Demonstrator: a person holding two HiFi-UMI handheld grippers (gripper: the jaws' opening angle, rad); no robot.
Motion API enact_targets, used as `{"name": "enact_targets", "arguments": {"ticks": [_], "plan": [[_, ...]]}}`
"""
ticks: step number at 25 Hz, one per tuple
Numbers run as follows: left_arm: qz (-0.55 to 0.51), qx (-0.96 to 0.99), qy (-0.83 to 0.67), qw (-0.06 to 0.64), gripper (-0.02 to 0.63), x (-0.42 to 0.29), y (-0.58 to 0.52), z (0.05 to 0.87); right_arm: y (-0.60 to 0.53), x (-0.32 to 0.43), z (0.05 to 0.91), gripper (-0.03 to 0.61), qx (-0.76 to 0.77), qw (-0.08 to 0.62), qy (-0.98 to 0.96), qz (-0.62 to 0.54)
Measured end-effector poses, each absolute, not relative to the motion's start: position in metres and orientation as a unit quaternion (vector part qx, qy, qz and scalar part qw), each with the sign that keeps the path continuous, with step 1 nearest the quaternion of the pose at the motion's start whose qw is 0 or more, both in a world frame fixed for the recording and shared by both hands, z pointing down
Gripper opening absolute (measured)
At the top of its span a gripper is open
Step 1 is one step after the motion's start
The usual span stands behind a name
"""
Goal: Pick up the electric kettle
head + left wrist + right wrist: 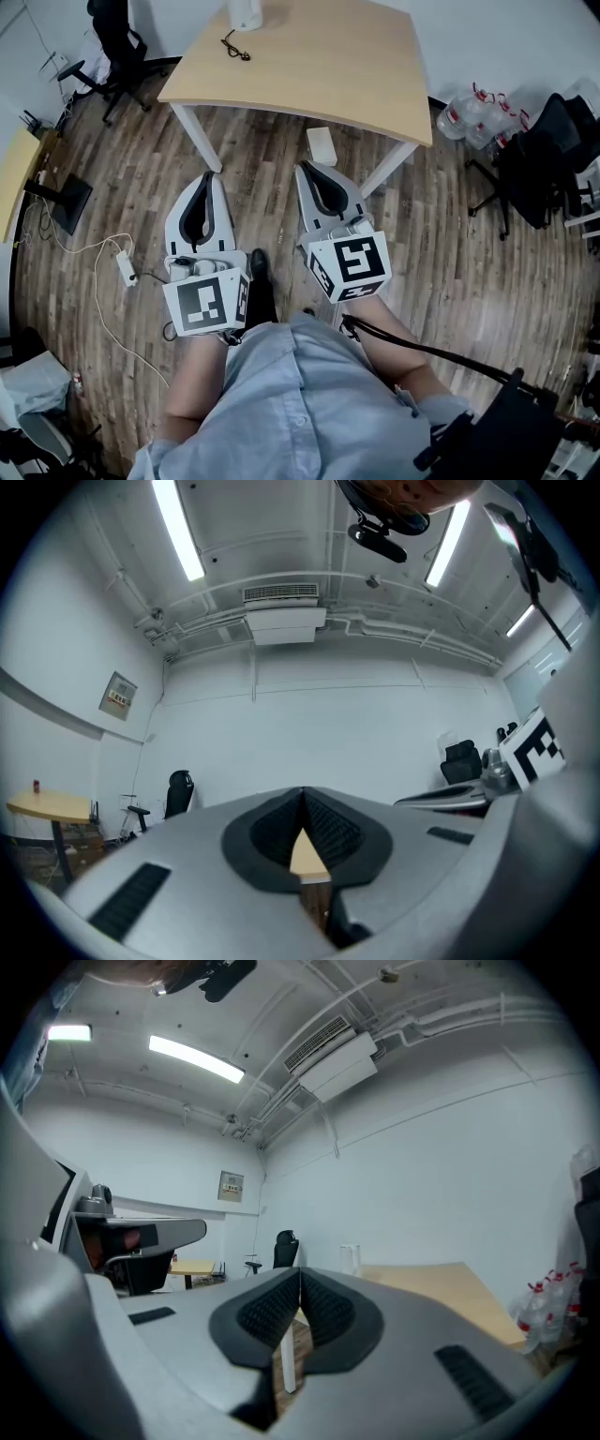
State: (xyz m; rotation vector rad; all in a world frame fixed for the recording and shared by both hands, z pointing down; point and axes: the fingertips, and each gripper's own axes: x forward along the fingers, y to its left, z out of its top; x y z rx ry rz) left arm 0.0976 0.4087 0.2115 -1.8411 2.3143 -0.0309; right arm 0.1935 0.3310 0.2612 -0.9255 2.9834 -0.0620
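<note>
The white electric kettle point(246, 13) stands at the far edge of the light wooden table point(328, 66), with a black cable point(234, 47) lying next to it. In the right gripper view the kettle point(350, 1258) shows small and upright on the table point(441, 1288), well ahead of the jaws. My left gripper point(208, 175) and right gripper point(305, 168) hover side by side over the floor, short of the table's near edge. Both point at the table with their jaws together and nothing between them. Tips of the left gripper point(302, 794) and the right gripper point(298, 1274) meet.
A small white box point(322, 145) lies on the floor under the table. A power strip with cord point(125, 269) sits at the left. Office chairs point(117, 47) point(544, 159) stand at both sides, water bottles point(473, 117) at the right, and a second table point(19, 173) at the left edge.
</note>
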Motion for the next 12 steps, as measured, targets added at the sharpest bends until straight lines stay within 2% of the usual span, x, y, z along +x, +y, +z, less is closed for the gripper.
{"name": "enact_targets", "arguments": {"ticks": [12], "plan": [[-0.003,-0.646,0.758,0.09,0.0,-0.017,0.305,0.211,0.23,0.085,0.258,0.002,-0.331,0.002,0.943,-0.012]]}}
